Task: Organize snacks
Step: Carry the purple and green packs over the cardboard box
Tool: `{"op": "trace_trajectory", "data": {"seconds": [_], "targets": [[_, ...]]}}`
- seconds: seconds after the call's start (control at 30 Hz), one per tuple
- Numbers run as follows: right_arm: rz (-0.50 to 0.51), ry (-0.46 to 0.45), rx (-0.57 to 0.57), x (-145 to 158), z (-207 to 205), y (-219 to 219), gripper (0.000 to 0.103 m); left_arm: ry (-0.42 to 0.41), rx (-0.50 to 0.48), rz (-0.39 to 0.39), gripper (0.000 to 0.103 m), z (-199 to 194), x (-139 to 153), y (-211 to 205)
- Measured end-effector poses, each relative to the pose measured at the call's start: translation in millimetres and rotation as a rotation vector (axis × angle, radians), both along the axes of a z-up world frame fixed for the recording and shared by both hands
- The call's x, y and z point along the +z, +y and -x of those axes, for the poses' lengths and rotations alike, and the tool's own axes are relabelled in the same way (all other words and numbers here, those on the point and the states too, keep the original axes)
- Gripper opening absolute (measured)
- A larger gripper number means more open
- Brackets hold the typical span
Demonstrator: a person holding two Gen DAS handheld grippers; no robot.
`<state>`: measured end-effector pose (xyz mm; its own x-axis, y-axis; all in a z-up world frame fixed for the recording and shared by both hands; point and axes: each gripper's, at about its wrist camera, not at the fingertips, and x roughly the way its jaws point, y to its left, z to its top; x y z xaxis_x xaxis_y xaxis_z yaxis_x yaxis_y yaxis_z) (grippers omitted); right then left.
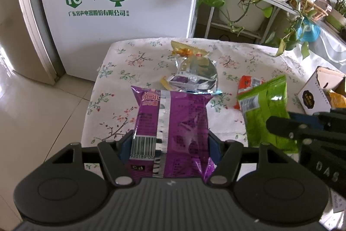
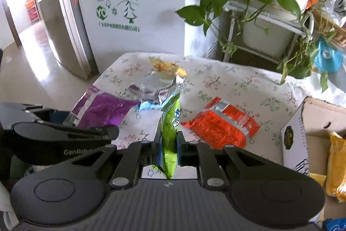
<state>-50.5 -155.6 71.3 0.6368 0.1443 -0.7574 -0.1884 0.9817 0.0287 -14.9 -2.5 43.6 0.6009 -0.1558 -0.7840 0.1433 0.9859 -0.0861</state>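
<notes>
At centre of each wrist view we hold a packet clear of the table (image 1: 151, 53): the left gripper (image 1: 170, 144) clamps the purple snack bag (image 1: 173, 122), the right gripper (image 2: 168, 145) pinches the green snack bag (image 2: 169, 133) edge-on. Next, we judge, both go to the cardboard box (image 2: 296, 140) at right.
</notes>
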Motion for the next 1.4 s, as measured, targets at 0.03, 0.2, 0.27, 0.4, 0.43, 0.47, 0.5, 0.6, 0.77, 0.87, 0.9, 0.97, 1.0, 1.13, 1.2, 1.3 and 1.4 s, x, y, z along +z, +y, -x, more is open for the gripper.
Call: {"op": "trace_trajectory", "data": {"seconds": [0.03, 0.2, 0.27, 0.4, 0.43, 0.47, 0.5, 0.6, 0.77, 0.87, 0.9, 0.97, 1.0, 1.13, 1.2, 1.3, 1.4], "targets": [[0.000, -0.009, -0.004, 3, 0, -1, 0.016, -0.005, -0.003, 0.001, 0.067, 0, 1, -1], [-0.005, -0.053, -0.030, 18, 4, -11, 0.016, -0.026, -0.020, 0.010, 0.067, 1, 9, -11], [-0.002, -0.068, -0.045, 24, 6, -15, 0.016, -0.038, -0.024, 0.018, 0.067, 2, 13, -16], [-0.005, -0.096, -0.086, 35, 11, -27, 0.016, -0.078, -0.040, 0.020, 0.067, 4, 21, -28], [-0.005, -0.103, -0.096, 37, 10, -29, 0.016, -0.086, -0.045, 0.024, 0.067, 4, 22, -31], [-0.005, -0.112, -0.108, 40, 11, -33, 0.016, -0.092, -0.049, 0.031, 0.067, 3, 25, -35], [-0.007, -0.120, -0.122, 44, 13, -38, 0.016, -0.097, -0.054, 0.037, 0.067, 3, 27, -38], [-0.022, -0.144, -0.170, 55, 18, -53, 0.016, -0.120, -0.069, 0.048, 0.067, 3, 32, -48], [-0.046, -0.195, -0.235, 70, 27, -77, 0.016, -0.140, -0.099, 0.074, 0.067, 5, 40, -65], [-0.065, -0.231, -0.286, 81, 40, -94, 0.016, -0.142, -0.126, 0.102, 0.067, 6, 45, -78], [-0.076, -0.243, -0.306, 85, 44, -101, 0.016, -0.144, -0.136, 0.111, 0.067, 7, 47, -83], [-0.085, -0.261, -0.336, 89, 51, -112, 0.016, -0.151, -0.163, 0.127, 0.067, 10, 51, -92], [-0.083, -0.271, -0.351, 92, 55, -117, 0.016, -0.155, -0.174, 0.132, 0.067, 12, 53, -96], [-0.081, -0.284, -0.407, 95, 63, -138, 0.016, -0.163, -0.210, 0.145, 0.067, 17, 58, -109], [-0.079, -0.289, -0.431, 97, 67, -147, 0.016, -0.163, -0.221, 0.151, 0.067, 19, 60, -115], [-0.081, -0.294, -0.462, 98, 73, -158, 0.016, -0.158, -0.237, 0.160, 0.067, 24, 61, -125], [-0.084, -0.298, -0.495, 99, 81, -170, 0.016, -0.150, -0.259, 0.172, 0.067, 30, 62, -140]]}}
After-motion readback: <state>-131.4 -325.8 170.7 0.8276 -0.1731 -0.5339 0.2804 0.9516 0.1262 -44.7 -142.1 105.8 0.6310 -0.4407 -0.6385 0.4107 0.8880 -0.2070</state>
